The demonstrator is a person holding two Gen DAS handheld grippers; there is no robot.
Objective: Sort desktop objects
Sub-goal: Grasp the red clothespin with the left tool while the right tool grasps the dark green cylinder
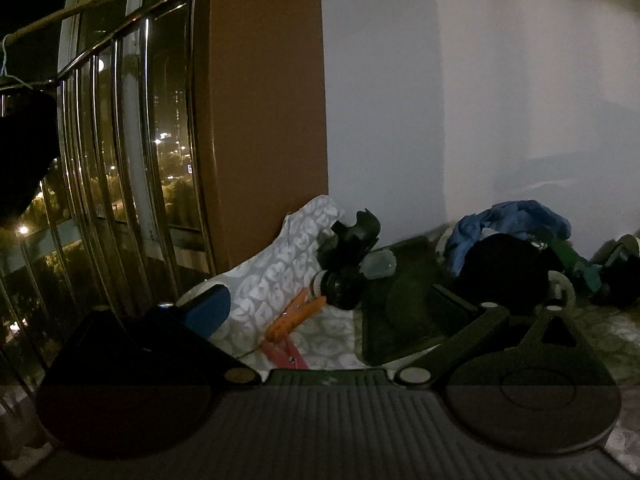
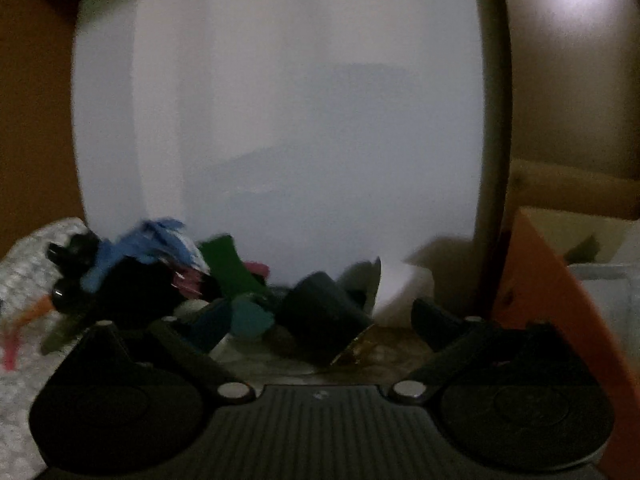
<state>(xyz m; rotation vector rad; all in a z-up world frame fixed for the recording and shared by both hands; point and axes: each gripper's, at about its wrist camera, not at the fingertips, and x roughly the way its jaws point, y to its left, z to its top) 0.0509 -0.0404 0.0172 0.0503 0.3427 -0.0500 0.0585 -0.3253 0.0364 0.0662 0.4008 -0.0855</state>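
My left gripper (image 1: 328, 312) is open and empty over a white patterned cloth (image 1: 276, 280). Between its fingers lie an orange clothespin (image 1: 298, 314), a pink clothespin (image 1: 282, 354) and a black lens-like gadget (image 1: 348, 264). A dark green tray (image 1: 400, 312) lies right of them, with a black round object (image 1: 506, 268) and a blue cloth (image 1: 508, 220) behind. My right gripper (image 2: 312, 316) is open and empty, low over a blurred pile: a dark cylinder (image 2: 324, 316), teal piece (image 2: 250, 314), green piece (image 2: 228, 268), blue cloth (image 2: 148, 244).
A white wall backs the desk. A brown pillar (image 1: 264, 120) and a metal window railing (image 1: 120, 140) stand at the left. An orange box edge (image 2: 560, 300) stands at the right, with a white object (image 2: 404, 284) near it. The right wrist view is blurred.
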